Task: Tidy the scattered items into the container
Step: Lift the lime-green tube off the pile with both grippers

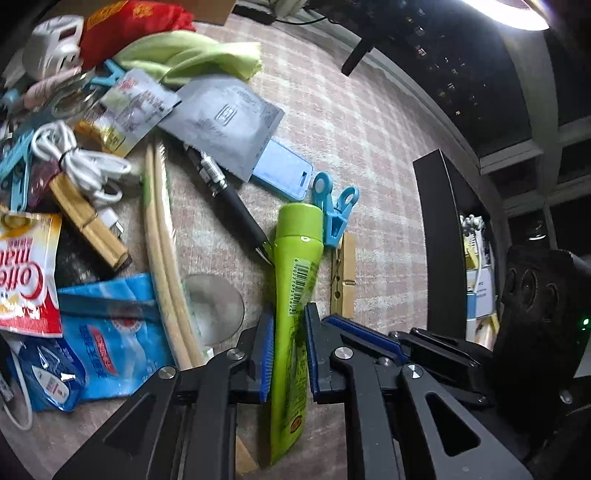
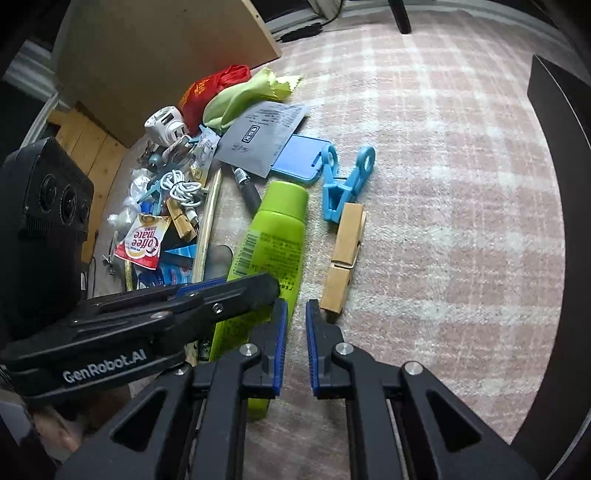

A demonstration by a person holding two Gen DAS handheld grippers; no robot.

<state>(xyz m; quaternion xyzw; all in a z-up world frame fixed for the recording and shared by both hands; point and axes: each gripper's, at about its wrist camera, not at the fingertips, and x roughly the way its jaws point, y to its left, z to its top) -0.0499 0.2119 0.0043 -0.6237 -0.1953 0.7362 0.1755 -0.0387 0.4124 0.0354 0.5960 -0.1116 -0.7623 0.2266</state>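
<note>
A lime-green tube (image 1: pixel 295 266) lies on the pink checked cloth, cap pointing away. My left gripper (image 1: pixel 289 317) is shut on its lower half, a blue pad on each side. The right wrist view shows that gripper (image 2: pixel 258 291) reaching in from the left over the tube (image 2: pixel 273 229). My right gripper (image 2: pixel 296 306) hovers just right of the tube, jaws nearly together with nothing between them, its tips near the end of a wooden clothespin (image 2: pixel 343 258). A black container (image 1: pixel 443 240) stands at the right with several items inside.
Left of the tube lies a heap: a black pen (image 1: pixel 229 195), chopsticks (image 1: pixel 162 240), a white cable (image 1: pixel 85 166), sachets, a green cloth (image 1: pixel 192 55) and a red pouch (image 1: pixel 129 26). A blue clip (image 1: pixel 336 210) and a blue card (image 1: pixel 284 170) lie by the cap.
</note>
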